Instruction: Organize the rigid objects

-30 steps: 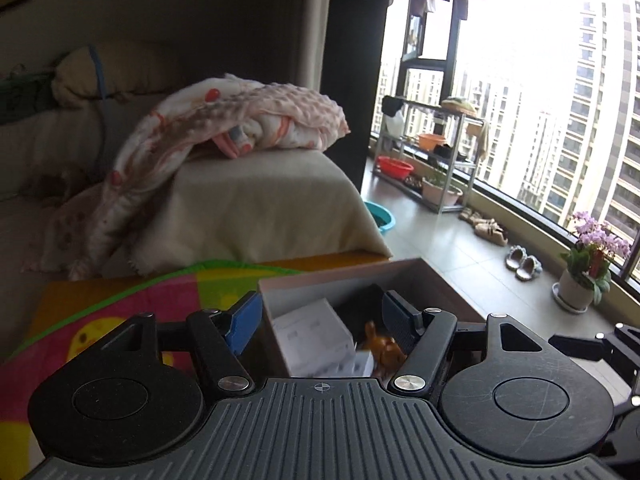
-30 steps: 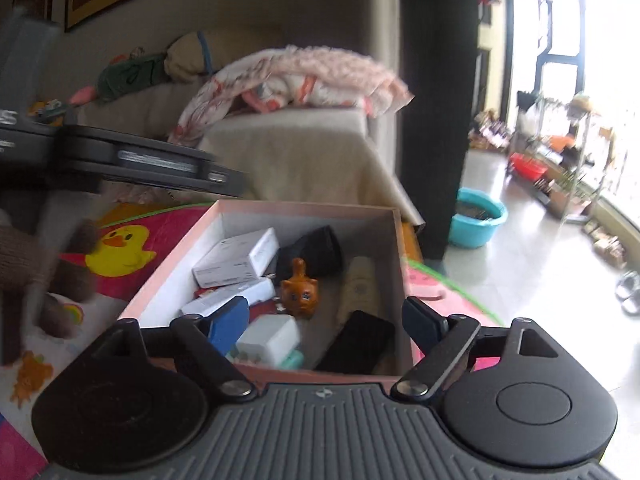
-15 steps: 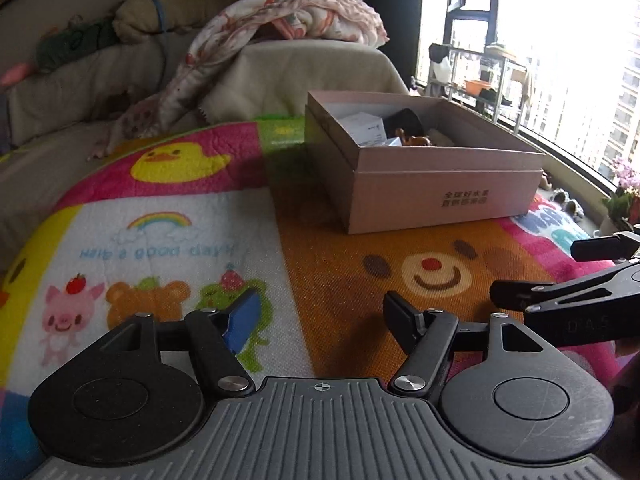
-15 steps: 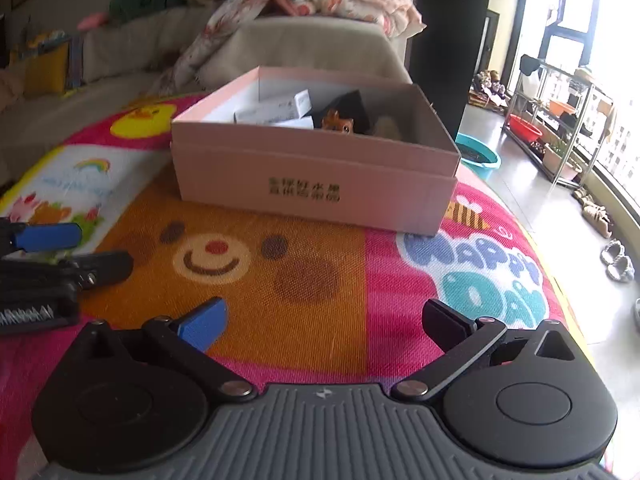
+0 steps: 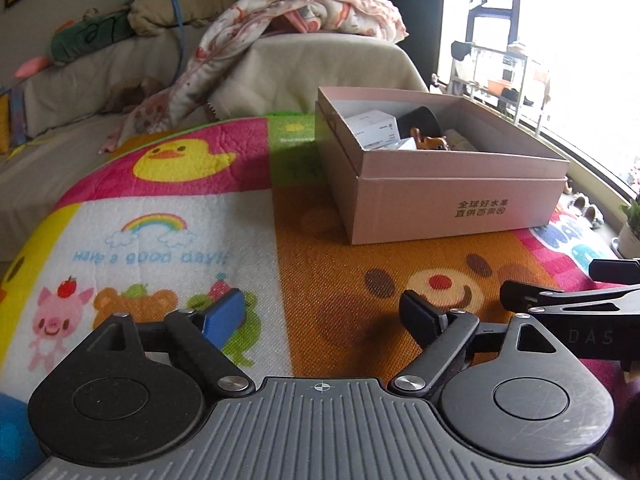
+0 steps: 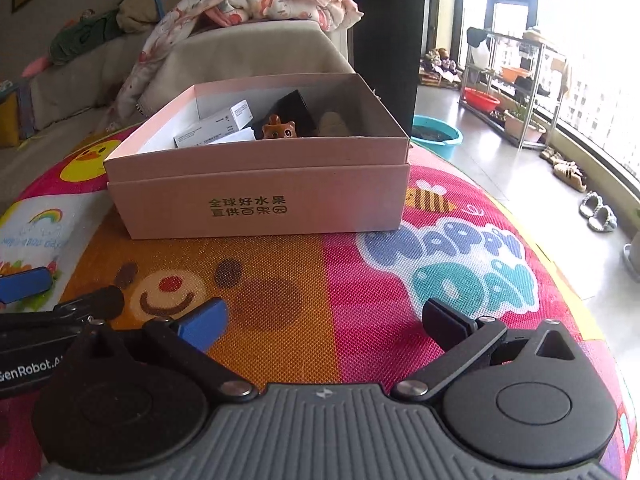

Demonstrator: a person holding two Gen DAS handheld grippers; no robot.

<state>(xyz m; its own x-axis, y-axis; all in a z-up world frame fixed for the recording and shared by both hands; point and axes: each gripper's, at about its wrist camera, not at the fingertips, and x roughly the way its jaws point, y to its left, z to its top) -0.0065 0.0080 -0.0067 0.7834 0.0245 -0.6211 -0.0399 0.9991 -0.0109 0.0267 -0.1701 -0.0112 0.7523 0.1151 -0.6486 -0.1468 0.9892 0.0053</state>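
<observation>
A pink cardboard box [image 5: 460, 208] [image 6: 264, 204] stands on a colourful play mat [image 5: 168, 220] [image 6: 440, 280]. Inside it lie white cartons [image 6: 216, 128] [image 5: 372, 126], a black box [image 6: 296, 112] [image 5: 418, 120], a small orange animal figure [image 6: 279, 130] [image 5: 430, 143] and a beige object [image 6: 334, 122]. My left gripper [image 5: 322, 312] is open and empty, low over the mat, well in front of the box. My right gripper [image 6: 324, 320] is open and empty, also in front of the box. Each gripper shows at the edge of the other's view.
A beige sofa [image 5: 320, 68] with a patterned blanket [image 5: 304, 12] and cushions stands behind the mat. To the right are a tiled floor, a teal basin [image 6: 436, 136], a metal rack [image 6: 516, 92], slippers and a large window.
Both grippers have pulled back from over the box and come down low over the mat. The box now stands farther ahead. Both stay open and empty.
</observation>
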